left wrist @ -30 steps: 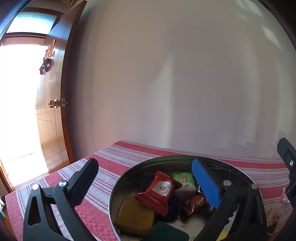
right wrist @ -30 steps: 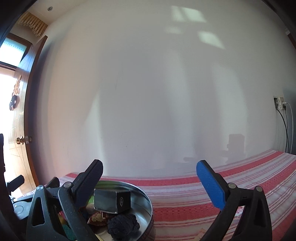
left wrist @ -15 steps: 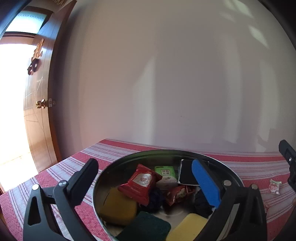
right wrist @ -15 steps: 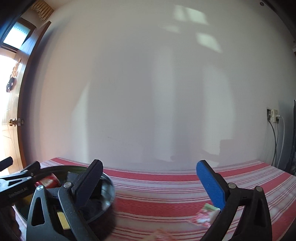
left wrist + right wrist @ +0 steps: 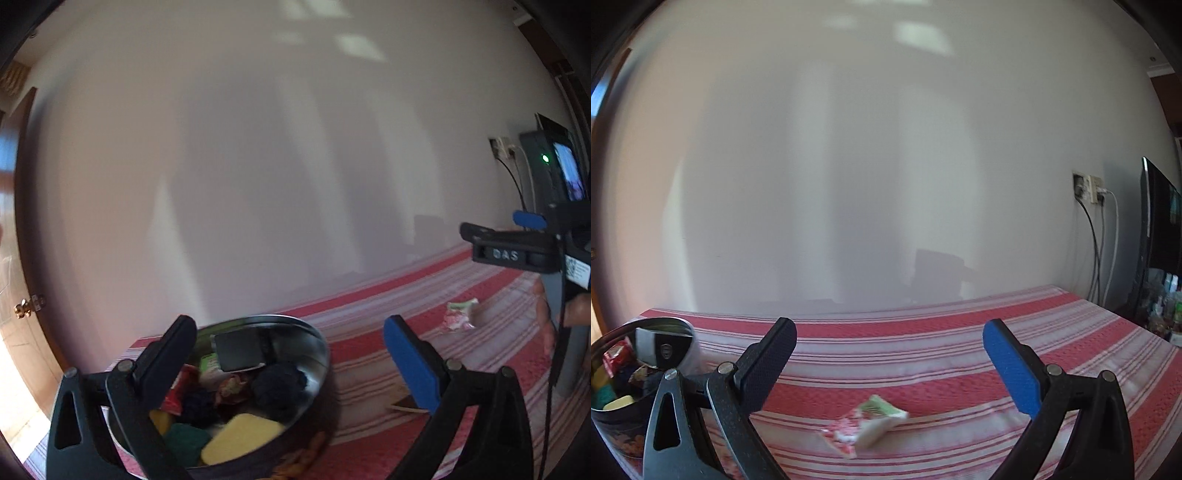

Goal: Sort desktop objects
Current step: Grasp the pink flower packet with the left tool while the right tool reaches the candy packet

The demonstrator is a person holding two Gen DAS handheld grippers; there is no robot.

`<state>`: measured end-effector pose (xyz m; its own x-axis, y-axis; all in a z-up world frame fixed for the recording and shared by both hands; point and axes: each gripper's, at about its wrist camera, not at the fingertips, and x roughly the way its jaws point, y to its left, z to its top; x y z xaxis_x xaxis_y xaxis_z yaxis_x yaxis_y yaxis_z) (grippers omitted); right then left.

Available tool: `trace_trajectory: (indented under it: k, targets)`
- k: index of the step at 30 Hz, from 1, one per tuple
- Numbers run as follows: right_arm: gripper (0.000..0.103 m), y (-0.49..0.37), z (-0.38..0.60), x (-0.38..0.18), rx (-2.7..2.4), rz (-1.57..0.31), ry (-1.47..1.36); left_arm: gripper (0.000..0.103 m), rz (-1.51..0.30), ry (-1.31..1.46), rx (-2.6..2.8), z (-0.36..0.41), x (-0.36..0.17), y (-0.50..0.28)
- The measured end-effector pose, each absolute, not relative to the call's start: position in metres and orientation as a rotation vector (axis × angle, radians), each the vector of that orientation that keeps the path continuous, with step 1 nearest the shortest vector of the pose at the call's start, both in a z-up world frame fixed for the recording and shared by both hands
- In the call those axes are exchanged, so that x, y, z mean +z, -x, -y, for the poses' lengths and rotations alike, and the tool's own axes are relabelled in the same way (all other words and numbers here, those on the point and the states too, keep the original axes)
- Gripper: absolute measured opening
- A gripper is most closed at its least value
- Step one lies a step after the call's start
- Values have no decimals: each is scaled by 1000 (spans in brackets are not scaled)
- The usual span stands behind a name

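Pale wall fills most of both views, and below it runs a counter (image 5: 942, 354) under a woven cloth of red and white stripes, its weave bumpy and likely to give a little under pressure. On that cloth, between the fingers of the right claw (image 5: 886, 350), lies a small snack packet (image 5: 866, 424): flat, crinkled, glossy, printed in red, white and green, resting slightly tilted. The right claw is spread wide and holds nothing; the left claw (image 5: 290, 347) is likewise spread and empty, hanging just over the near edge of a round steel bowl (image 5: 317, 347). The bowl is smooth and reflective, and already holds a jumble: a yellow sponge (image 5: 240, 439), a green scrub pad (image 5: 184, 443), dark knitted balls (image 5: 279, 386), a red packet (image 5: 173, 397) and a black box (image 5: 238, 350) leaning on the far wall. The packet sits well apart from the bowl, so the step in hand looks to be the right claw fetching it. To do that well, the claw should come down squarely over the packet's middle, one finger on each long side, and close gently, since thin film buckles and slides easily. Something brown lies on the cloth beside the left claw's blue finger (image 5: 412, 365), but blur hides what it is.
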<state>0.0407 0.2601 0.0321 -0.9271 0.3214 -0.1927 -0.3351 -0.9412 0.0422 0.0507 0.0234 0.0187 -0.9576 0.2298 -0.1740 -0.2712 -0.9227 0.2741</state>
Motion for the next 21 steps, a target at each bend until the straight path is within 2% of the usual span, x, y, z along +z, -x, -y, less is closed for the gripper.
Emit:
trace_trajectory:
  k: [6, 9, 14, 16, 18, 21]
  targets:
    - [102, -47, -274, 29, 2718, -43, 271, 103, -670, 320, 2564, -102, 4, -53]
    - [102, -55, -291, 31, 2653, -90, 323, 103, -772, 456, 2454, -131, -6, -39]
    - [102, -64, -306, 32, 2650, -244, 378, 100, -713, 747, 2399, -143, -25, 1]
    - [102, -70, -302, 35, 2658, -248, 377, 97, -624, 848, 2340, -141, -30, 16]
    - [102, -70, -297, 35, 2665, -228, 385, 89, -576, 923, 2293, -139, -37, 23]
    - [102, -68, -294, 36, 2675, -209, 407, 87, -539, 1024, 2271, -139, -46, 37]
